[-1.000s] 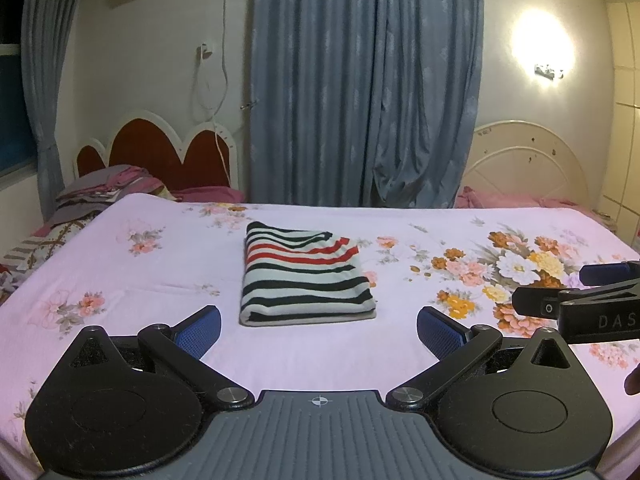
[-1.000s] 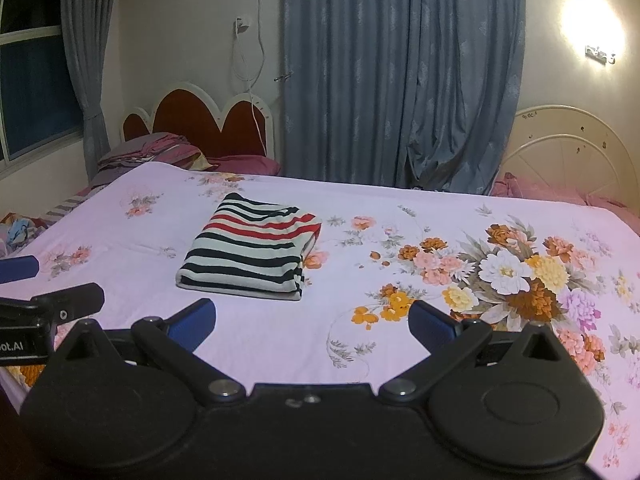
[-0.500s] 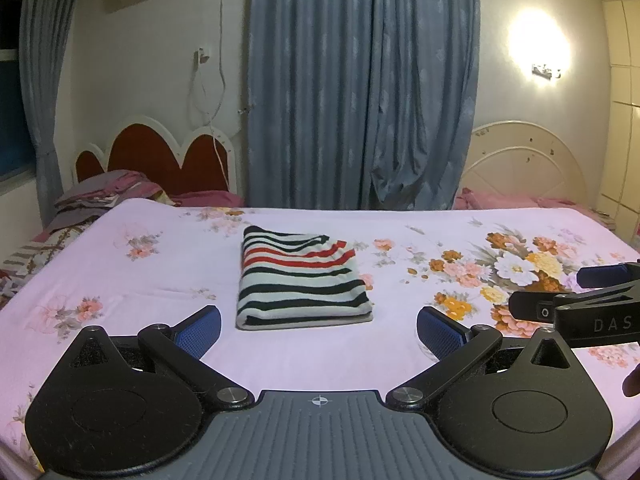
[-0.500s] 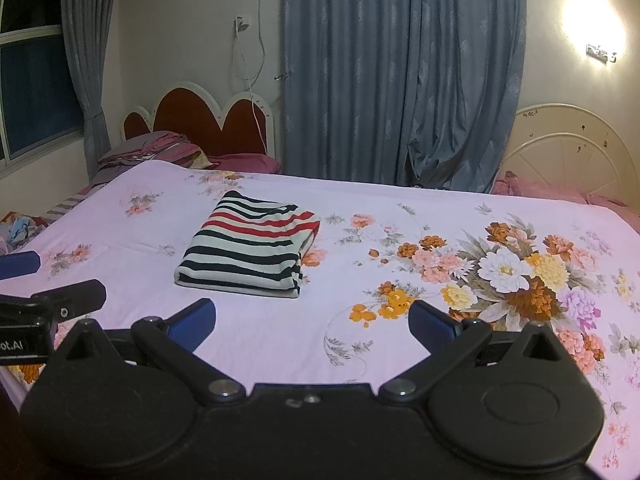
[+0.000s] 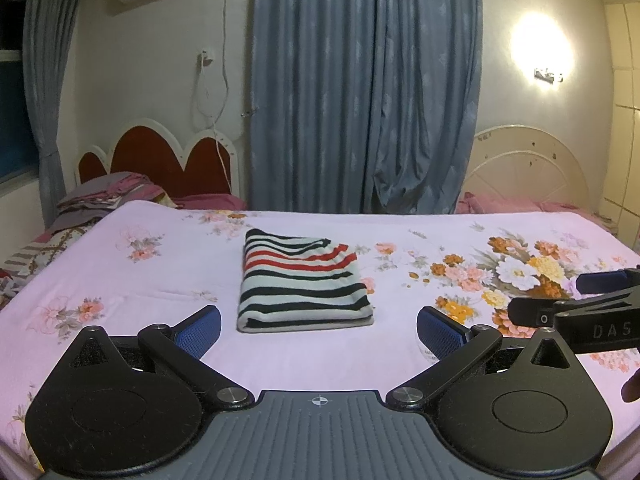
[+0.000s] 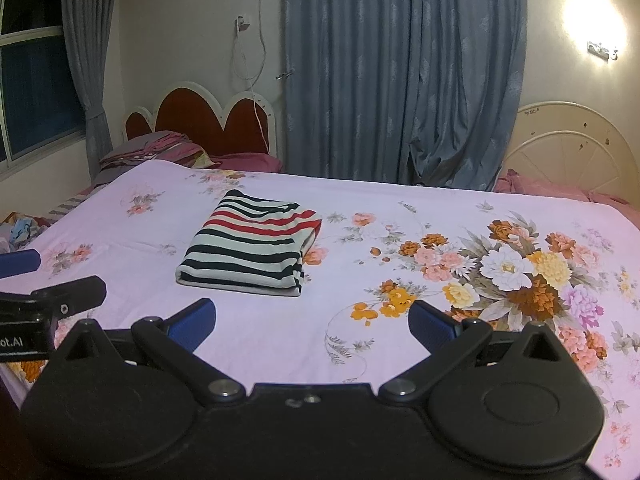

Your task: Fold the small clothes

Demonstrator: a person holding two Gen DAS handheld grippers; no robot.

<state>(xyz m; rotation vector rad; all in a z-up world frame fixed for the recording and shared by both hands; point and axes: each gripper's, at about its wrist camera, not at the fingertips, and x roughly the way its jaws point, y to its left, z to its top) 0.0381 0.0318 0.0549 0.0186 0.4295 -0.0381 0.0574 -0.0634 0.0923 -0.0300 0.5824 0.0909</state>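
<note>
A small garment with black, white and red stripes [image 5: 302, 282] lies folded into a neat rectangle on the pink floral bed sheet [image 5: 120, 280]. It also shows in the right wrist view [image 6: 250, 244]. My left gripper [image 5: 318, 326] is open and empty, held back from the garment's near edge. My right gripper [image 6: 312, 320] is open and empty, near and to the right of the garment. Each gripper shows at the edge of the other's view: the right one [image 5: 576, 308] and the left one [image 6: 44, 300].
A red headboard [image 5: 160, 160] and a pile of bedding [image 5: 100, 200] are at the far left. Blue curtains [image 5: 360, 100] hang behind the bed. A cream headboard [image 5: 528, 176] stands at the far right. Clothes [image 6: 20, 230] lie off the bed's left edge.
The left gripper has tilted up and drawn back a little, so the garment sits slightly lower and farther in its view. The right gripper has barely moved. Both stay open.
</note>
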